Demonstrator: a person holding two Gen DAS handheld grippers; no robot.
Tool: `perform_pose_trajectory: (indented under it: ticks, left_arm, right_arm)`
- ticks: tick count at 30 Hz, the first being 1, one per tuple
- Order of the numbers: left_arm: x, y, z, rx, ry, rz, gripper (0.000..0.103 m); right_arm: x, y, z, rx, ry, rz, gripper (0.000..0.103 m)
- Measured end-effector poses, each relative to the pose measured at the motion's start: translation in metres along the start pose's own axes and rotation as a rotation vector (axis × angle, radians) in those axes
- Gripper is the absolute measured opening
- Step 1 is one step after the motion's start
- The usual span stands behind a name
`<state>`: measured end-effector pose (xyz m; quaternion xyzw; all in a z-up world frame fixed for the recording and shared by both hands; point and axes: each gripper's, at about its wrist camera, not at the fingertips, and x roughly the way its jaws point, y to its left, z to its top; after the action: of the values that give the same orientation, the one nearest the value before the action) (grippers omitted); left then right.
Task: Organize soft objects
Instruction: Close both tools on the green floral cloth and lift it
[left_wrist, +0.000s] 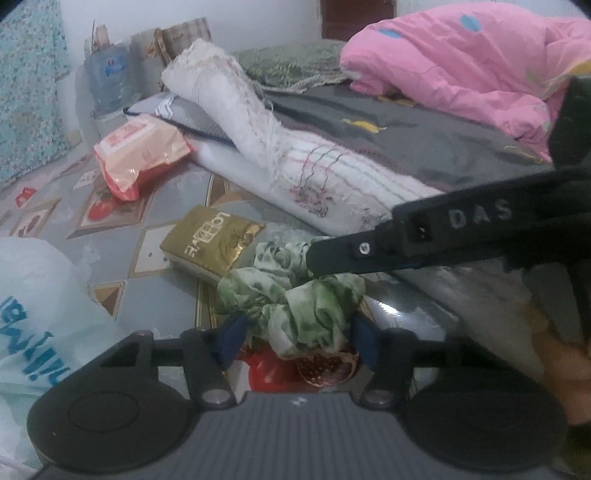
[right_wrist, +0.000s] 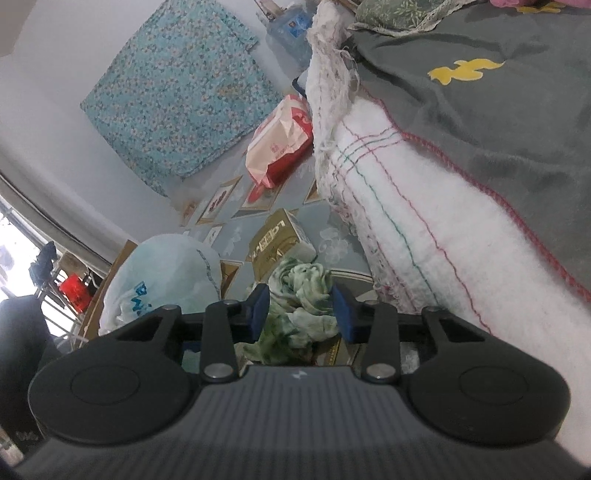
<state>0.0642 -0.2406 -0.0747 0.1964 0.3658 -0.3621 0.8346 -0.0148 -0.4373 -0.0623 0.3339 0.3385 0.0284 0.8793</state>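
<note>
Both grippers straddle the crumpled green scarf (left_wrist: 295, 306) on the floor mat (left_wrist: 173, 192); the left gripper (left_wrist: 295, 341) looks clamped on it; the right gripper (right_wrist: 301, 314) brackets it, contact unclear; beyond lies a gold packet (left_wrist: 210, 240); picking-up step; next, lift together.

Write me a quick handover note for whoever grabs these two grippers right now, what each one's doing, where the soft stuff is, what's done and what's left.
Left gripper: pads against both sides of the green floral cloth, apparently gripping it.
Right gripper: same cloth between its pads, apparently gripped.
The cloth lies crumpled on the patterned tabletop, beside the gold packet.
Other soft things: white fringed blanket, grey blanket and pink quilt piled behind.
Done: cloth taken at two points.
Left: lift, spread and fold it, then probably set it with the pile.
</note>
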Motion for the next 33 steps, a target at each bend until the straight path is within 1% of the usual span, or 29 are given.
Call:
perform_pose_trajectory:
  ticks: [2,3,5,7,10,15,19,25,29,33]
  left_arm:
    - [0.003,0.001,-0.001,-0.005,0.004,-0.004,0.055]
    - [0.004,0.001,-0.001,-0.011,0.004,-0.011,0.053]
    - [0.003,0.002,-0.001,-0.025,0.0,-0.025,0.044]
    - [0.002,0.002,-0.001,-0.027,-0.005,-0.023,0.038]
    - [-0.004,0.0,-0.002,-0.018,-0.018,-0.025,0.035]
    - [-0.025,0.0,-0.004,-0.012,-0.068,-0.029,0.034]
    - [-0.046,0.002,-0.005,-0.008,-0.111,-0.032,0.034]
    - [-0.083,0.013,-0.011,-0.021,-0.193,-0.003,0.034]
    - [-0.107,0.032,-0.017,-0.061,-0.244,0.045,0.035]
    - [-0.13,0.06,-0.02,-0.125,-0.279,0.132,0.035]
  right_arm:
    - [0.002,0.0,-0.001,-0.005,0.009,0.005,0.033]
    - [0.003,0.0,-0.002,-0.008,0.012,0.005,0.032]
    - [0.004,0.0,-0.003,-0.009,0.016,0.014,0.028]
    - [0.004,-0.001,-0.004,-0.007,0.021,0.025,0.025]
    - [0.003,0.0,-0.005,0.006,0.027,0.057,0.024]
    - [-0.002,0.008,-0.008,0.017,0.028,0.103,0.024]
    - [-0.011,0.021,-0.008,0.008,0.007,0.14,0.024]
    - [-0.018,0.046,-0.004,-0.018,-0.002,0.23,0.026]
    - [-0.008,0.075,0.002,-0.06,0.032,0.3,0.027]
    - [0.014,0.118,0.01,-0.143,0.08,0.357,0.028]
